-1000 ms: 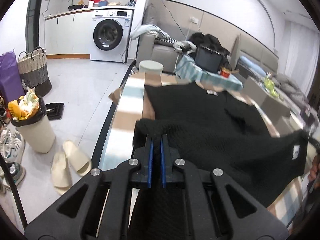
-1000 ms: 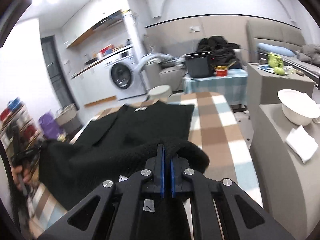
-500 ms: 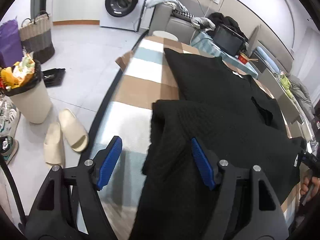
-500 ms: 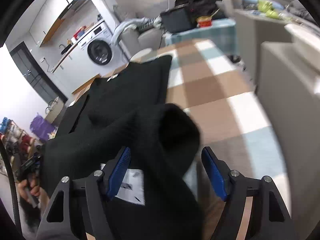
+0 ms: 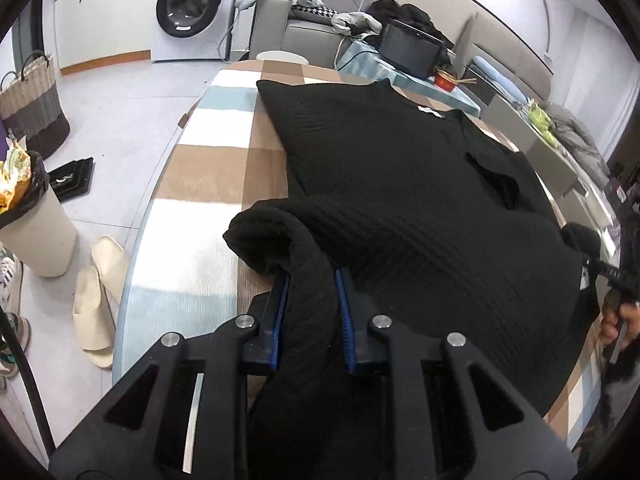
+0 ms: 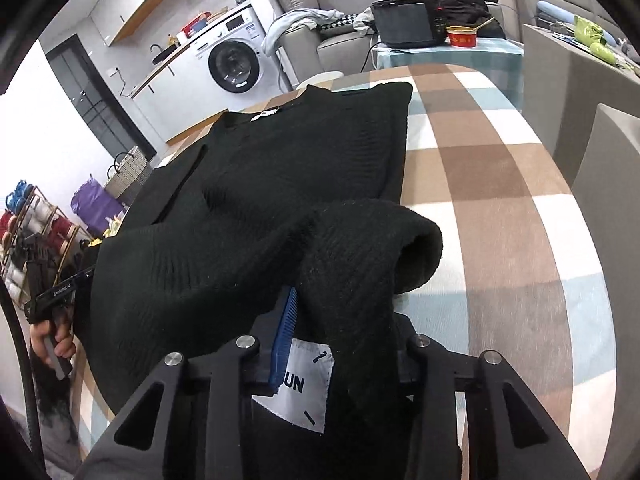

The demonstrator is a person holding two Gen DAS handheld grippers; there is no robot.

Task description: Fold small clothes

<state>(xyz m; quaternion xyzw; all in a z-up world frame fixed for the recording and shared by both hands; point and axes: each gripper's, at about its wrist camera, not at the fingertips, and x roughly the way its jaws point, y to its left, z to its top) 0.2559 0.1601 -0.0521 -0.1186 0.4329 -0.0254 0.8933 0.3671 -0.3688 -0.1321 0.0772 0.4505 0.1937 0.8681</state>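
A black knit sweater (image 5: 400,168) lies on the checked table (image 5: 208,176), its near part folded up over its far part. My left gripper (image 5: 310,280) is closing on the sweater's bunched left edge, blue pads on both sides of the cloth. The sweater shows in the right wrist view (image 6: 300,160) too. My right gripper (image 6: 340,312) is around the rolled right edge; the left blue pad (image 6: 286,320) shows, the right pad is hidden by cloth. A white label (image 6: 300,384) hangs below.
A bin (image 5: 36,224) and slippers (image 5: 96,288) stand on the floor left of the table. A washing machine (image 5: 192,8), a sofa (image 5: 316,32) and a side table with a black box (image 5: 412,48) are beyond. Grey furniture (image 6: 600,128) is to the right.
One second ago both grippers were shut on the sweater's edge. Half a second ago both were wide open. Now both have narrowed around bunched cloth lower down.
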